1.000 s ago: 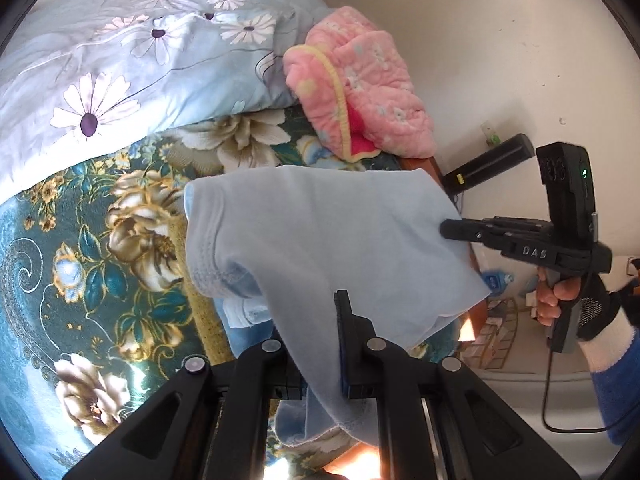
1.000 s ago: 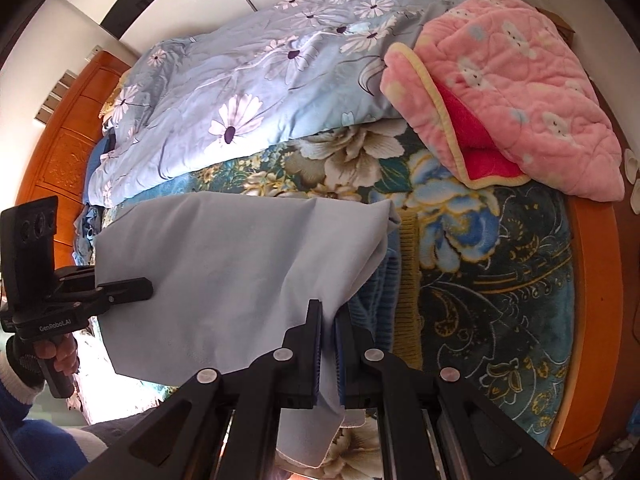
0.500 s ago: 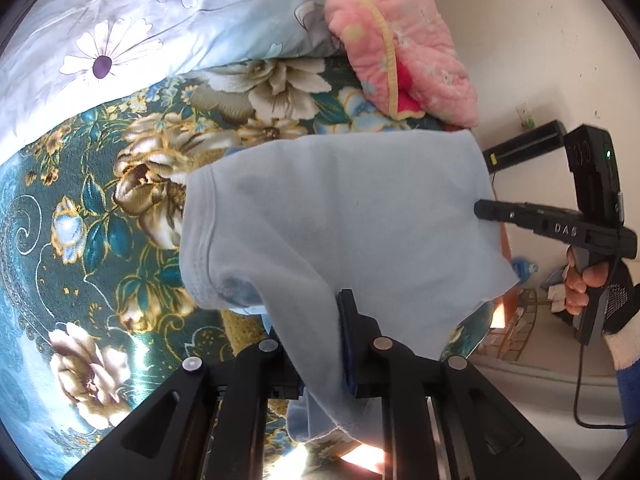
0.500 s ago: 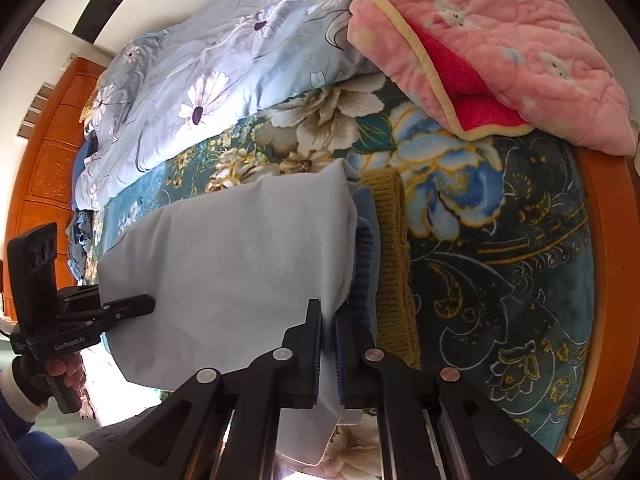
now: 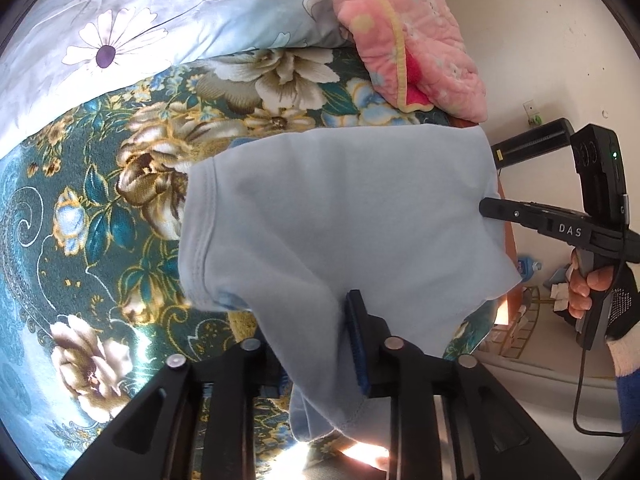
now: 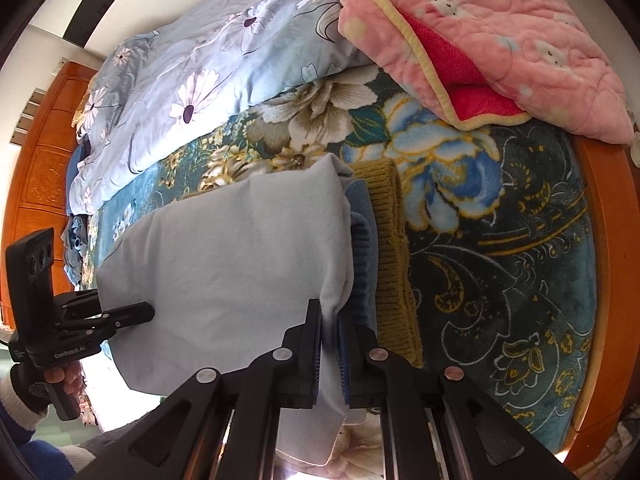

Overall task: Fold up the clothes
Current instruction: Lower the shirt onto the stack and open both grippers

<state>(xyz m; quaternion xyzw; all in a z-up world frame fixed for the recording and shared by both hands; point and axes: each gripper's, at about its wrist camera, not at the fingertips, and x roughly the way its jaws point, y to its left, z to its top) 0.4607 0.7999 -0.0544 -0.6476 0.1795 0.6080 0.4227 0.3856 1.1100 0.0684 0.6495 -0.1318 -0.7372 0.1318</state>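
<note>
The pale blue cotton garment [image 5: 340, 216] hangs over the bed's foot edge — right claw [image 6: 329, 354] pinches it, left claw [image 5: 320, 340] is opening around it.

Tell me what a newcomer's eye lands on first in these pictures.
First, the pale blue garment spread in the middle, over a teal flowered blanket. The right gripper pinches one edge; the left gripper has cloth between its opening jaws. Behind lie a pink quilt and a daisy-print duvet.
</note>
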